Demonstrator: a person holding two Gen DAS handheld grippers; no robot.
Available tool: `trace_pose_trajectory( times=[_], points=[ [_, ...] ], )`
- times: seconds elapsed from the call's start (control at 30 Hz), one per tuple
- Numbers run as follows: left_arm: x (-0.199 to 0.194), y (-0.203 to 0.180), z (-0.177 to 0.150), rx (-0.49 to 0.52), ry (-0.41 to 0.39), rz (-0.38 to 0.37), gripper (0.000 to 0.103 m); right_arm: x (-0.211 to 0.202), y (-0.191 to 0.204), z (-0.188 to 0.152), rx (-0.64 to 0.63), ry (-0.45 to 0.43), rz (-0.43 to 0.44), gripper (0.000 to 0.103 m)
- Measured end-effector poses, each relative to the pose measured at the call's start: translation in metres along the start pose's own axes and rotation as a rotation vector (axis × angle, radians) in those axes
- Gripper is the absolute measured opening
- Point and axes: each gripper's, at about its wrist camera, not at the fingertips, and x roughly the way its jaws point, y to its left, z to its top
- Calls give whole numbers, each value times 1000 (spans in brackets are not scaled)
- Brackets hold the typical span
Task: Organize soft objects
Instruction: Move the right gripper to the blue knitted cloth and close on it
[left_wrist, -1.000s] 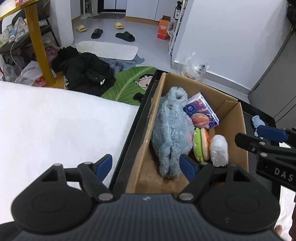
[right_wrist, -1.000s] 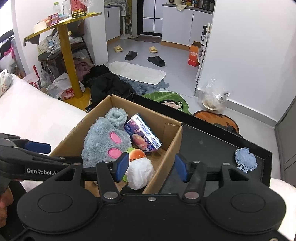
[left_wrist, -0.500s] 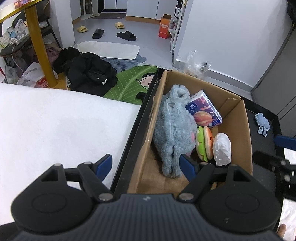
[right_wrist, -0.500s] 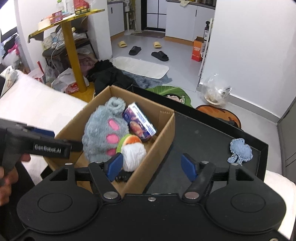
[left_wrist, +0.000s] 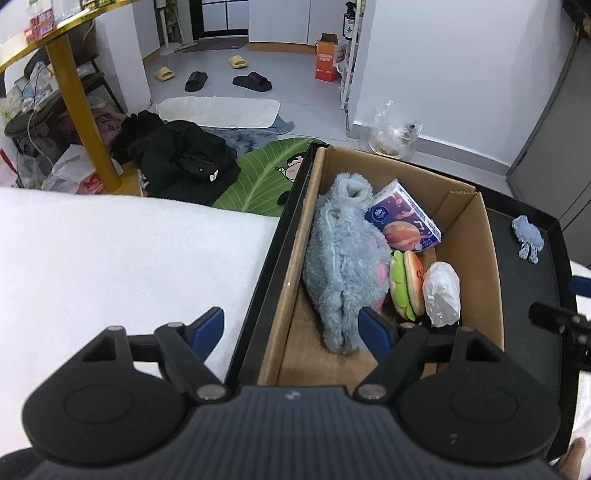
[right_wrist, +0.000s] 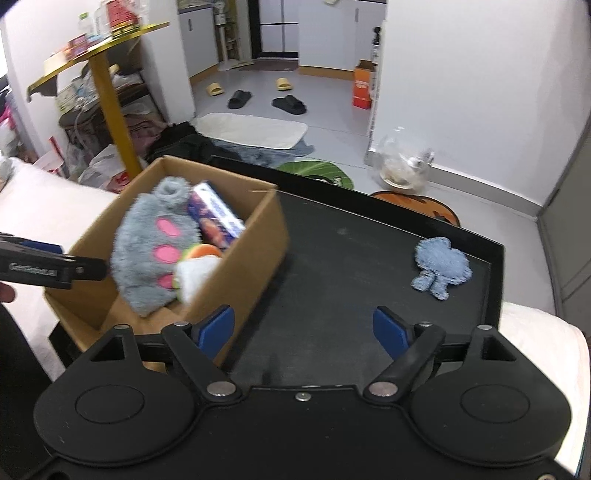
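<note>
Since a second ago the right tongs (right_wrist: 303, 328) have swung away from the box (right_wrist: 255, 258) and now face bare tray (right_wrist: 351, 251), their blue pads spread wide with nothing between them; the left tongs (left_wrist: 291, 328) have barely shifted, though their view has tipped up a little to take in more of the room.

Taking the box as landmark: it sits inside the tray, pushed against the tray's left wall, probably to leave open floor beside it for sorting. Inside the box the grey plush (left_wrist: 343, 266) takes up the left half, lying lengthwise. Behind it, against the far wall, leans a tissue pack (left_wrist: 404, 221). Right of the plush a burger toy (left_wrist: 408, 290) stands on edge, wedged in by a white bag (left_wrist: 441, 293) against the right wall, so the packing looks tight on purpose.

Well to the right of the box, near the tray's far right corner, lies a small blue rag (right_wrist: 441, 264), flat and alone. It seems the last soft thing outside the box, and the right tongs point roughly toward it.

The left tongs hover wide and empty over the box's near left edge.
</note>
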Motion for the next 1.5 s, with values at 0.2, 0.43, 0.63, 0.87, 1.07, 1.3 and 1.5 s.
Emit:
trace_pose_trajectory(
  times=[0.2, 0.43, 0.63, 0.87, 1.07, 1.3, 1.5],
  points=[
    [-2, -14, 5, 61, -5, 21, 78, 5, -25, -5, 31, -20, -38, 86],
    [7, -27, 10, 103, -1, 84, 78, 19, -60, -10, 125, -102, -84, 87],
    [15, -36, 14, 132, 4, 95, 90, 44, -80, -16, 203, -122, -130, 87],
    [23, -51, 12, 171, 11, 141, 91, 69, -91, -22, 197, -133, -202, 87],
    [27, -56, 13, 191, 12, 167, 91, 84, -97, -19, 213, -175, -233, 79],
    [31, -58, 13, 215, 16, 179, 91, 95, -105, -18, 259, -173, -244, 67],
    [32, -60, 13, 212, 13, 185, 91, 99, -108, -21, 262, -168, -274, 44]
  ],
)
